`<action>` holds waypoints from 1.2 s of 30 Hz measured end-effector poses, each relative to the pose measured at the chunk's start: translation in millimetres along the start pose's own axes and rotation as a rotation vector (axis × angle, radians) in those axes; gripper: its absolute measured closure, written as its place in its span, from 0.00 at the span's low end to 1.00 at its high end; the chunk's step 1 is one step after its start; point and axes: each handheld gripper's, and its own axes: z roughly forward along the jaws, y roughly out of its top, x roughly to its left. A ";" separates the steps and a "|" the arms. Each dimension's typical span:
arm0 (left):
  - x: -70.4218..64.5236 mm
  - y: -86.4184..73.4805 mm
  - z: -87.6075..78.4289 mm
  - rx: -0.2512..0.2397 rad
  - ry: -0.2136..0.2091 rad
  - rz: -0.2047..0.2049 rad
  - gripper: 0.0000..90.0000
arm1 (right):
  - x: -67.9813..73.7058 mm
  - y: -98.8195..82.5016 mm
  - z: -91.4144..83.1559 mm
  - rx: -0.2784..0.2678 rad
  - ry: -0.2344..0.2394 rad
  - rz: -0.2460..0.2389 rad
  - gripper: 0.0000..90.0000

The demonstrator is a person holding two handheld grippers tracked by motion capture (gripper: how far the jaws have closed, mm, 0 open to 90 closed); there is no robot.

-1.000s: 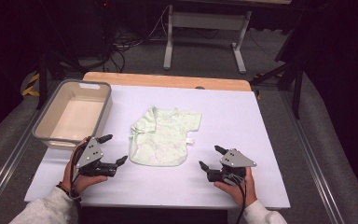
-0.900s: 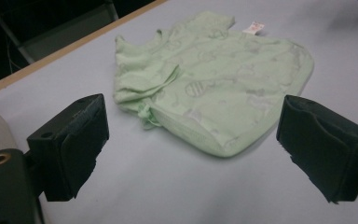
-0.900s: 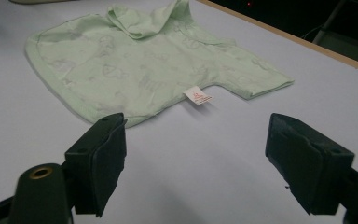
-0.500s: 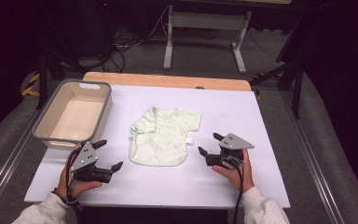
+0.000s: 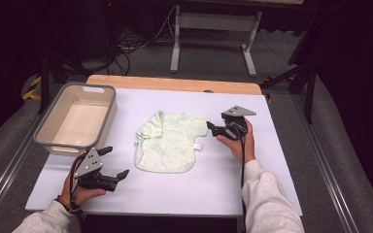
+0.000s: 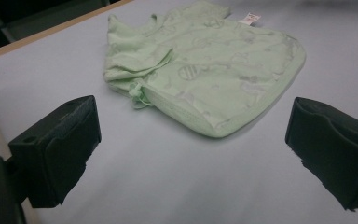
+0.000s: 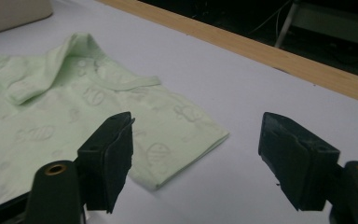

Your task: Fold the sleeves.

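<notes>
Green shirt point(image 5: 167, 141) flat; high view: tub point(image 5: 76, 119) | left hand-held gripper point(image 5: 110, 166) released | right hand-held gripper point(image 5: 212, 128) closing, unclenched

Overhead and 2 close gripper cameras share the shirt point(image 5: 167, 141).

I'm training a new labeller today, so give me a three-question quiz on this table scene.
1. True or false: the right gripper is clamped on the green baby shirt.
2. Which lies nearer the grey bin: A) left gripper B) right gripper?
3. Fill in: the shirt's white tag sits on the edge facing the ____ gripper.

Key
1. False; its jaws stand apart at the sleeve, gripping nothing.
2. A.
3. Right.
</notes>
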 end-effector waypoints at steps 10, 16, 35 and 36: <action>2.5 -1.1 -0.4 0.001 -0.012 0.002 0.05 | -13.6 5.1 51.4 0.124 -0.067 0.013 0.33; 2.2 -0.1 -3.8 -0.019 -0.026 0.001 0.05 | -21.6 1.3 70.1 0.159 -0.081 0.054 0.40; 2.1 1.3 -3.9 -0.010 -0.040 0.005 0.07 | -13.8 0.1 80.6 0.189 0.003 0.037 0.97; 2.0 1.3 -3.9 -0.010 -0.041 0.005 0.07 | -13.2 0.5 80.4 0.191 0.002 0.034 0.97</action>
